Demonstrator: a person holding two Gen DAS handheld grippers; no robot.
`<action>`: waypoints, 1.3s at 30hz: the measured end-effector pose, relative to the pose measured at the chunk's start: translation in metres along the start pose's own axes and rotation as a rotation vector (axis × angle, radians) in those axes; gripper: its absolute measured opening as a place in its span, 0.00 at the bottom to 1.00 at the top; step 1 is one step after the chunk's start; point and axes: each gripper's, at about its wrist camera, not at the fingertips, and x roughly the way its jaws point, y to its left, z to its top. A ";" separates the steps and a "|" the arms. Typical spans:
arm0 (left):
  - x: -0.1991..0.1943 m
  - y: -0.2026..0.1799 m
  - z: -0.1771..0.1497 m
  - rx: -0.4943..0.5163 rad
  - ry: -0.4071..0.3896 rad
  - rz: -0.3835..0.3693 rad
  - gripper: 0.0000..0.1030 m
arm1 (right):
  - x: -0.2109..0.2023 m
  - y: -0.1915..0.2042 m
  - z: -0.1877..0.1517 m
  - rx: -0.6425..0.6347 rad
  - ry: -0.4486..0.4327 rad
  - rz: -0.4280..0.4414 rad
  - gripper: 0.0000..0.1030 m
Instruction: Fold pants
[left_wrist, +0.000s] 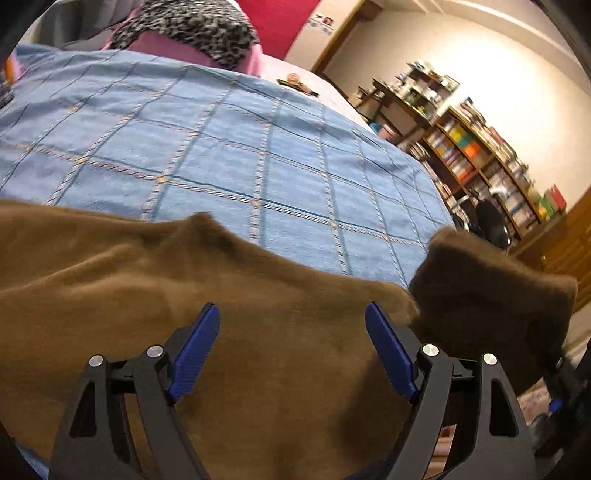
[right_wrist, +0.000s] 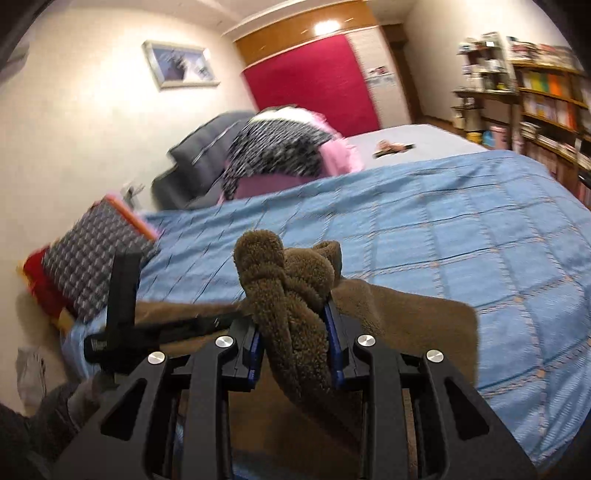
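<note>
One pair of brown fleece pants (left_wrist: 258, 350), near edge cut off, lies on the blue checked bedspread (left_wrist: 221, 155) under the left gripper (left_wrist: 291, 325), fingers spread, empty. Right gripper (right_wrist: 295, 332) fingers pinch a bunched fold, tips hidden.

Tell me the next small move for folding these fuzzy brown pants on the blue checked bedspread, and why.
Probably carry the right gripper, shut on a bunched end of the fuzzy brown pants, forward over the blue checked bedspread to lay that end flat. The left gripper is open above the cloth, holding nothing, so it could close on the fabric once the end lies flat.
</note>
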 end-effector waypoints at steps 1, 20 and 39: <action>-0.002 0.006 0.000 -0.011 -0.005 0.003 0.78 | 0.009 0.007 -0.003 -0.019 0.019 0.008 0.28; -0.012 0.064 -0.004 -0.120 -0.015 0.003 0.78 | 0.093 0.068 -0.062 -0.225 0.212 0.031 0.28; -0.006 0.069 -0.008 -0.197 0.062 -0.082 0.87 | 0.114 0.057 -0.082 -0.184 0.401 0.296 0.67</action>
